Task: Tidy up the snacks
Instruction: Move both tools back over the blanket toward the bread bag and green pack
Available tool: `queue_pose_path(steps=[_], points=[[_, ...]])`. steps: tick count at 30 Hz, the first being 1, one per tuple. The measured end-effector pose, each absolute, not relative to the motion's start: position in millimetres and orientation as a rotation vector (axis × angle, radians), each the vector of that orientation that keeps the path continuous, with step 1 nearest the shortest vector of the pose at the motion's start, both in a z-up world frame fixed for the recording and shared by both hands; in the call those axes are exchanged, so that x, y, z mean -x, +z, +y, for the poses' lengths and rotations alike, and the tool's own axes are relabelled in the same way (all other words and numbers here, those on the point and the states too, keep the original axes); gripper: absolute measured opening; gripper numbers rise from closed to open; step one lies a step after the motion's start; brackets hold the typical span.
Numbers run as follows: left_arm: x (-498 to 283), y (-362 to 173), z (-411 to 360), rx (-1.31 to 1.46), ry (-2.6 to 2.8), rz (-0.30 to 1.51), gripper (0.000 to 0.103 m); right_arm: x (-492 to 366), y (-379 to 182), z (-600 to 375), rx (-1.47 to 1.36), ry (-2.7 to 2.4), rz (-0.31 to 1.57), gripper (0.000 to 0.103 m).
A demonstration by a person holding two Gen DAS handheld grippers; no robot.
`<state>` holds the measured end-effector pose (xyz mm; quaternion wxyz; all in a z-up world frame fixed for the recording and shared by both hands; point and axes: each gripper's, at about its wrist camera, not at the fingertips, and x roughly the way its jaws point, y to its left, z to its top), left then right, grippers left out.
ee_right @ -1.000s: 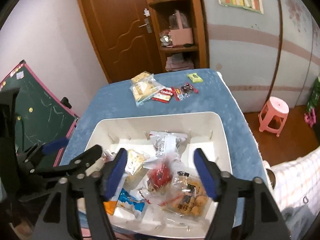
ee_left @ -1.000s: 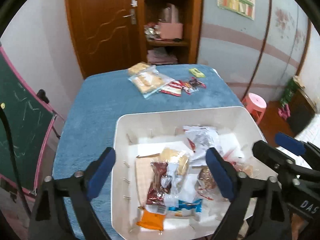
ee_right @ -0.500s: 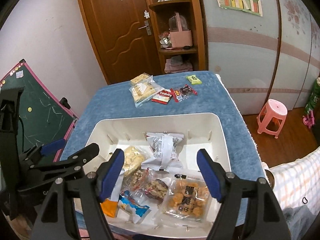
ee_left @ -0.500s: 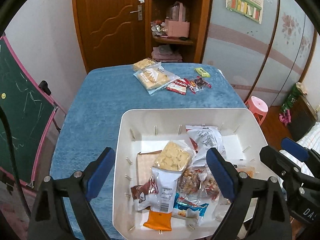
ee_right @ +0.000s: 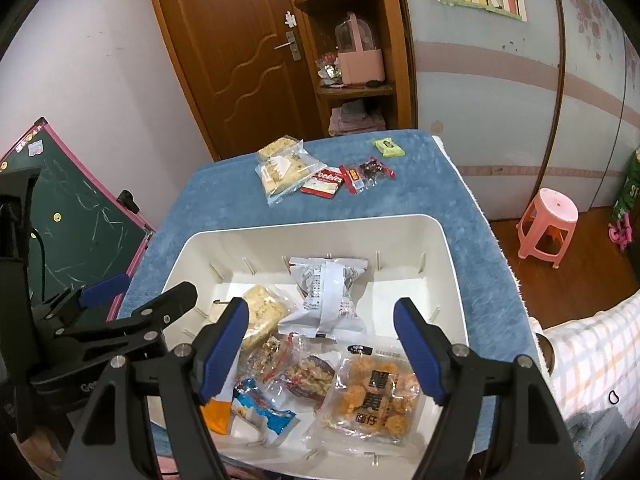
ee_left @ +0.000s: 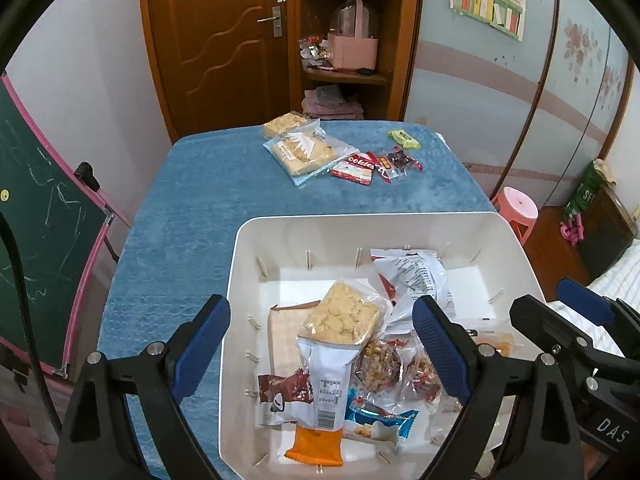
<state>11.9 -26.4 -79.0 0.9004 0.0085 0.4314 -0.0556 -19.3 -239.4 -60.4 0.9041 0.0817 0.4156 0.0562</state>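
Note:
A white bin sits on the near end of a blue-covered table. Several snack packs lie in it, among them a biscuit pack, a white wrapper and an orange cracker pack. More snacks lie at the table's far end: a clear cracker pack, a red cookie pack, a dark sweet and a green sweet. My left gripper hangs open over the bin's left half, holding nothing. My right gripper hangs open over the right half, also with nothing in it.
A green chalkboard leans at the table's left side. A pink stool stands on the floor to the right. Behind the table are a wooden door and a shelf unit. A checked cloth lies at the near right.
A red-brown packet that was blurred between the right fingers a second ago now lies still among the packs in the bin. Both grippers kept their openings and barely moved.

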Motion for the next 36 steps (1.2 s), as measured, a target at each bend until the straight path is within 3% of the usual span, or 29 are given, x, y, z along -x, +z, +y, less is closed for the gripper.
queue_pose_path(steps=[19, 29, 36], points=[[-84.6, -55.7, -7.7, -0.037, -0.082, 0.909, 0.092, -43.2, -78.0, -256.3, -0.169, 0.109, 0.921, 0.076], [-178.7, -7.5, -1.6, -0.096, -0.157, 0.924, 0.092, -131.7, -32.8, -280.7, -0.135, 0.141, 0.923, 0.076], [-269.5, -1.8, 1.3, -0.025, -0.174, 1.007, 0.092, -223.2, 2.0, -301.8, -0.102, 0.101, 0.910, 0.076]])
